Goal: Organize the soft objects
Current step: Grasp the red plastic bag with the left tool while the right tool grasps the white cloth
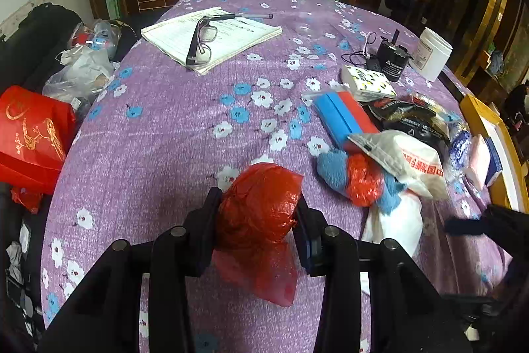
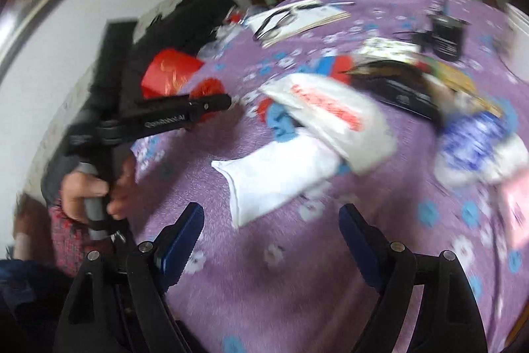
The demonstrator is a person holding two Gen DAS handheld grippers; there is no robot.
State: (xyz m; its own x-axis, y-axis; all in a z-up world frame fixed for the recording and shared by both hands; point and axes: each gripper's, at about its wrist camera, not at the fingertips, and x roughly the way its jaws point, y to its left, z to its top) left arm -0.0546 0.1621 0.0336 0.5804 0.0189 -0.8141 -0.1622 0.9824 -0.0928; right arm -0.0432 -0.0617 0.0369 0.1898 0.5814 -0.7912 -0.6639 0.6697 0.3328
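The left hand-held gripper (image 1: 256, 220) was clamped on a crumpled red plastic bag (image 1: 261, 204), its fingers pressing the bundle from both sides while a loose flap hung below, low over the purple flowered table (image 1: 185, 128). The right hand-held gripper (image 2: 271, 220) stood wide apart with nothing between its blue pads, above bare cloth near a white cloth bag (image 2: 271, 177). To the right on the table lay a jumble: a blue towel (image 1: 334, 171), a red mesh bundle (image 1: 363, 181), and a white printed bag (image 1: 406, 161). Glasses (image 1: 203, 38) rested on a notebook (image 1: 211, 35) farther back.
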